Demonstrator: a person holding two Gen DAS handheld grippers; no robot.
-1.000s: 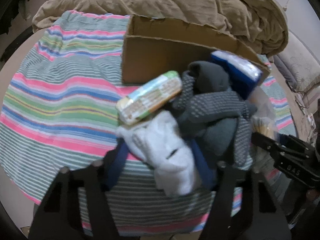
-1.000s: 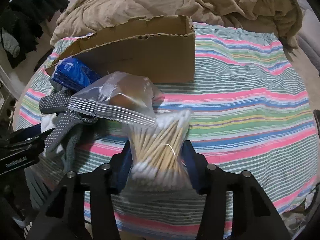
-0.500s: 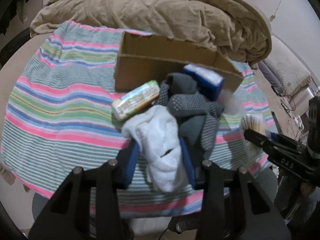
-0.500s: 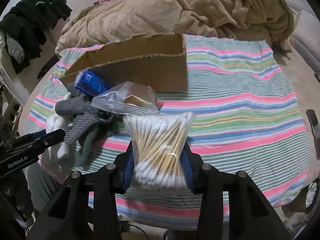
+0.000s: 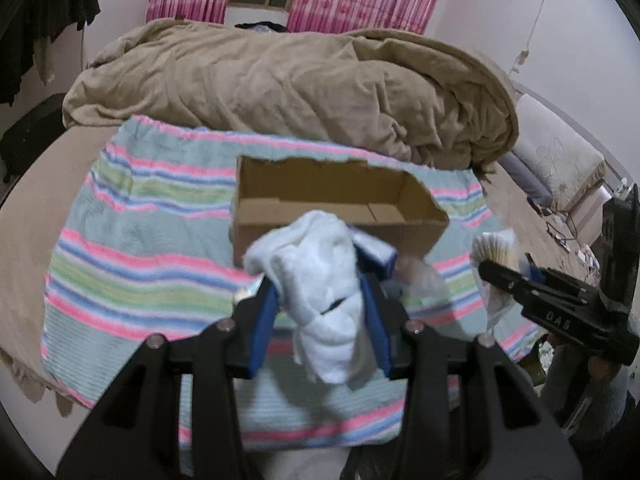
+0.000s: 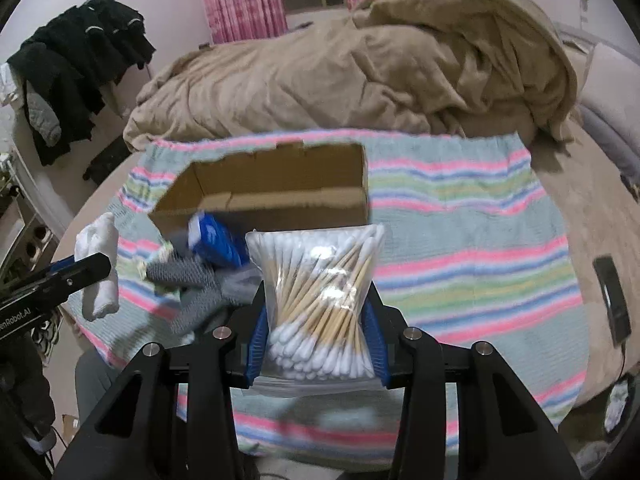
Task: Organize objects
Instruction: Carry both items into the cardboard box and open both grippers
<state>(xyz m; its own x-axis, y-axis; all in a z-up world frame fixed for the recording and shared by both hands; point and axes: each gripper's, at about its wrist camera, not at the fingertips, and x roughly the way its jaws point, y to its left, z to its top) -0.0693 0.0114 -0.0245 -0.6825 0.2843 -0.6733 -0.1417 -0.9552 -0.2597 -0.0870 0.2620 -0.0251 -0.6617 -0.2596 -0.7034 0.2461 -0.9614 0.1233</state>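
Your left gripper (image 5: 320,300): jaws narrow, clamped on a white rolled sock (image 5: 320,292), held clear above the striped blanket (image 5: 132,280). Your right gripper (image 6: 318,344): jaws narrow, gripping a clear bag of cotton swabs (image 6: 320,292), likewise lifted. Cardboard box (image 6: 280,196): open-topped, near the blanket's far edge, apparently empty. Blue packet (image 6: 216,244) and grey gloves (image 6: 192,280): heaped beside the box's near wall. Blanket's right half: open room.

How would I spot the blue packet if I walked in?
Find the open cardboard box on the striped blanket. At its near left corner lies a small heap; the blue packet leans there, above the grey dotted gloves. It is the only glossy, deep-blue thing in that heap.
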